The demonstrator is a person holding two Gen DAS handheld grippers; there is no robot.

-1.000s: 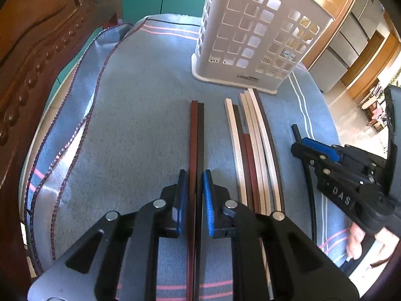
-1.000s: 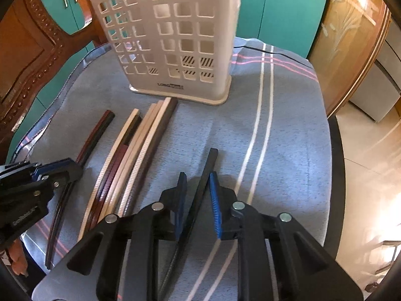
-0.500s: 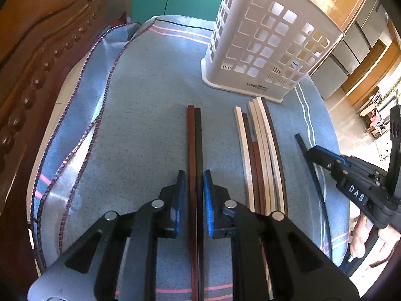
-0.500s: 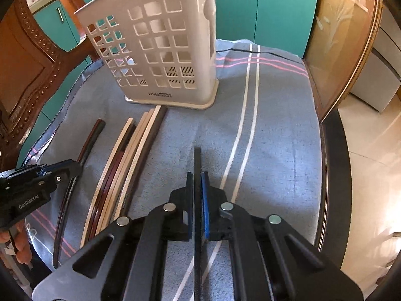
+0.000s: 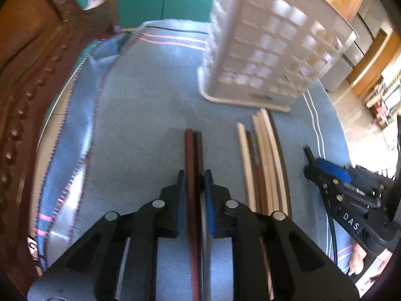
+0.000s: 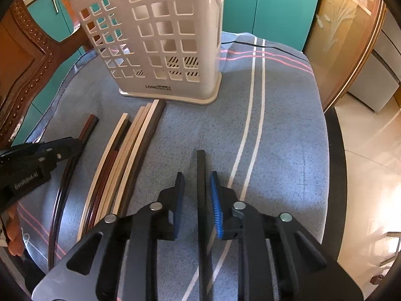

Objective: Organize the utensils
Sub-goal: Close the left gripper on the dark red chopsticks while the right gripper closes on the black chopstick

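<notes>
My left gripper (image 5: 194,183) is shut on a pair of dark red-brown chopsticks (image 5: 191,155) and holds them above the blue cloth. My right gripper (image 6: 196,190) has its jaws apart around a black chopstick (image 6: 201,165); the right pad touches it, the left pad stands clear. A bundle of beige and brown chopsticks (image 5: 265,160) lies on the cloth between the grippers; it also shows in the right wrist view (image 6: 125,150). A white perforated utensil basket (image 6: 160,40) stands upright behind them; it also shows in the left wrist view (image 5: 270,55).
A blue striped cloth (image 6: 275,125) covers the round table. A carved wooden chair back (image 5: 30,87) stands at the left edge. Teal cabinets (image 6: 283,7) are behind. The table edge drops off at the right (image 6: 335,175).
My right gripper, shut on the black chopstick half a second ago, has opened again. The left gripper has lifted and tilted with the dark chopsticks; its view is blurred by motion.
</notes>
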